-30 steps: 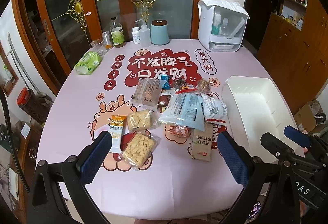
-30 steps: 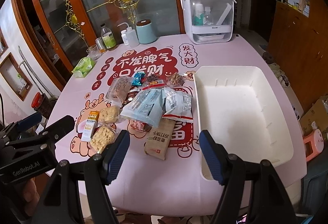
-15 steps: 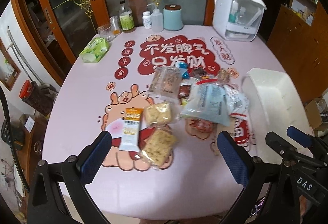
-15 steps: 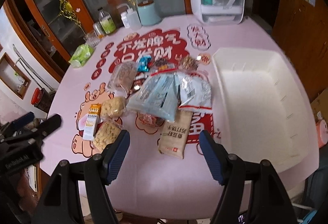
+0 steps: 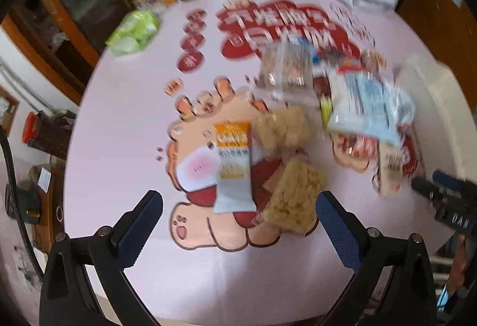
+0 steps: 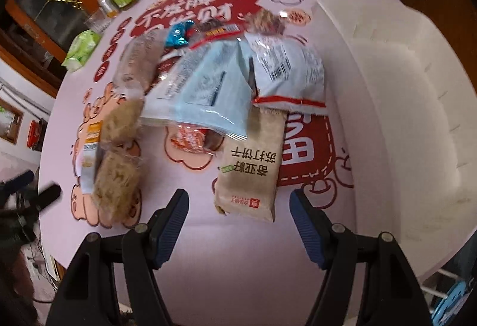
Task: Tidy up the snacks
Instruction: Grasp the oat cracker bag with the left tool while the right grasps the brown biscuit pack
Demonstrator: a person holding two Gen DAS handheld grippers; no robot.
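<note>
Pink tablecloth (image 6: pixel 208 251), crinkly snack packets (image 6: pixel 208 87); white tray (image 6: pixel 402 105)

Left claw (image 5: pixel 239 217) gapes wide above the orange-topped snack bar (image 5: pixel 234 168).

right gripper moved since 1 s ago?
Yes. The right gripper has closed in on the table: the tan cracker packet now lies just ahead of its open fingers, beside the white bin.

Bare tablecloth (image 6: pixel 208 236) before snack pile (image 6: pixel 208 81); white bin (image 6: pixel 402 105) rightward.
</note>
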